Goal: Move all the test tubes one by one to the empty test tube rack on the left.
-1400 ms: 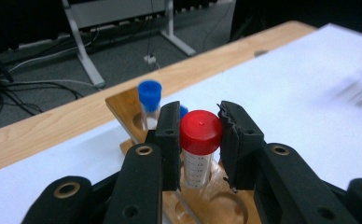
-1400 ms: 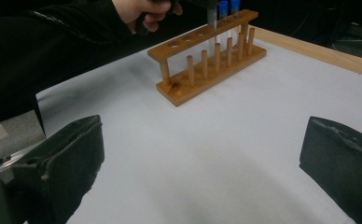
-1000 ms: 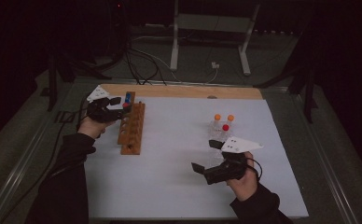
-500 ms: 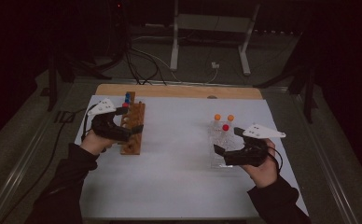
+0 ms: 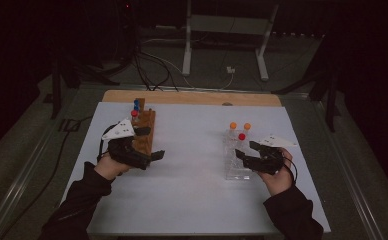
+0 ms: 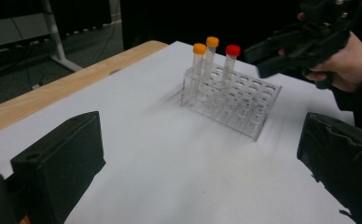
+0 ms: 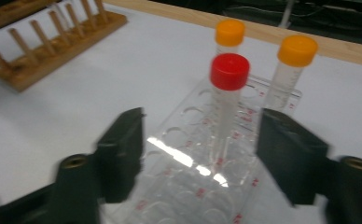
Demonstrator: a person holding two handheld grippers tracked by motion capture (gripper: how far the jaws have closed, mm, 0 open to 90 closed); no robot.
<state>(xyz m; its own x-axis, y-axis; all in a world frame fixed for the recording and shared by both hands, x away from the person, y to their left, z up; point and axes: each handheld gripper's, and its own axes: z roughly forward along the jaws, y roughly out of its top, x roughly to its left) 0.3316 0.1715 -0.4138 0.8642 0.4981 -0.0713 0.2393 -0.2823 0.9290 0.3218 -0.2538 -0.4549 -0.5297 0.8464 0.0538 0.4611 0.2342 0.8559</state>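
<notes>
From above, the left gripper (image 5: 149, 156) sits at the left of the frame beside the near end of a wooden peg rack (image 5: 144, 132), and the right gripper (image 5: 243, 156) hangs at the right over a clear plastic tube rack (image 5: 234, 160). The right gripper view brings out what the high view cannot: numbered round holes in the clear rack (image 7: 202, 172) and a red-capped tube (image 7: 226, 100) standing between the two black jaws with a gap on each side, untouched. Those jaws have just been closing in yet remain released. The left gripper view shows its own jaws spread wide over bare sheet, with nothing between them, and the clear rack (image 6: 244, 105) across the table. The red-capped tube stands upright in the rack, long axis vertical, cap up, in the upper middle of the right gripper view; two orange-capped tubes (image 7: 291, 74) stand upright behind it. The clear rack's long side runs away from the person in the high view. A white sheet (image 5: 192, 180) covers the table, with a bare wooden strip (image 5: 192, 97) at its far edge. The room beyond is dark, with cables and a metal stand (image 5: 222, 45) on the floor.
</notes>
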